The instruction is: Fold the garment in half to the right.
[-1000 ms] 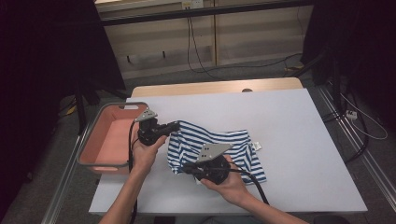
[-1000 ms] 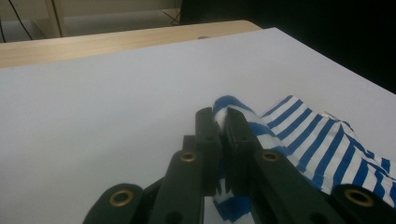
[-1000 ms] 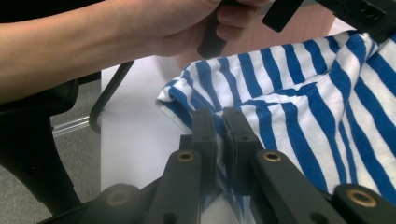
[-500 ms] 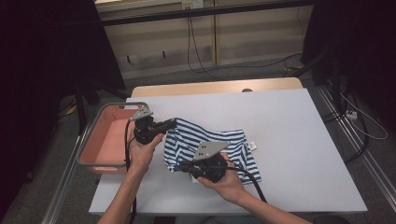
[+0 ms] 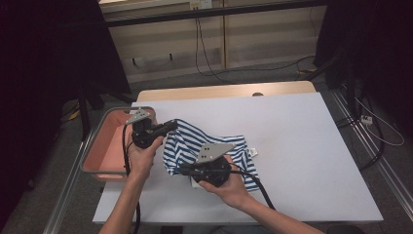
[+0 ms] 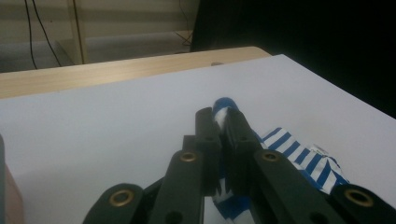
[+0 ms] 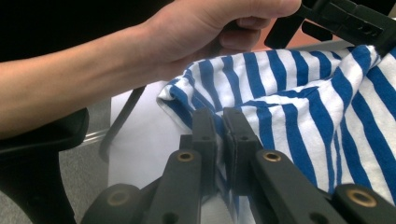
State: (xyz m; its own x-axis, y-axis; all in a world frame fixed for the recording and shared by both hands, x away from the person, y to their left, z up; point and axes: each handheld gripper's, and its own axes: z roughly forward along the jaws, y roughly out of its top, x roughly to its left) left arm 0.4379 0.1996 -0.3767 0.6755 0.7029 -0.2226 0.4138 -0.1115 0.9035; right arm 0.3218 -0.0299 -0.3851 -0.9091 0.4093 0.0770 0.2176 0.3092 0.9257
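A blue-and-white striped cloth (image 5: pixel 187 146) lies bunched on the white table (image 5: pixel 292 146), left of centre. My left gripper (image 5: pixel 171 125) is shut on the cloth's upper left edge, lifted a little off the table; in the left gripper view its jaws pinch a fold of striped cloth (image 6: pixel 285 151). My right gripper (image 5: pixel 184 169) is shut on the cloth's lower left edge. In the right gripper view the striped cloth (image 7: pixel 303 112) sits pinched between the jaws, with the other hand (image 7: pixel 196 32) and left gripper (image 7: pixel 345 21) beyond it.
A pink tray (image 5: pixel 104 148) in a grey frame sits at the table's left edge, right by the left hand. A wooden strip (image 5: pixel 224 91) runs along the table's far edge. Cables hang behind the table and at the right.
Both grippers and the cloth have shifted left toward the pink tray. The cloth is more bunched up than before.
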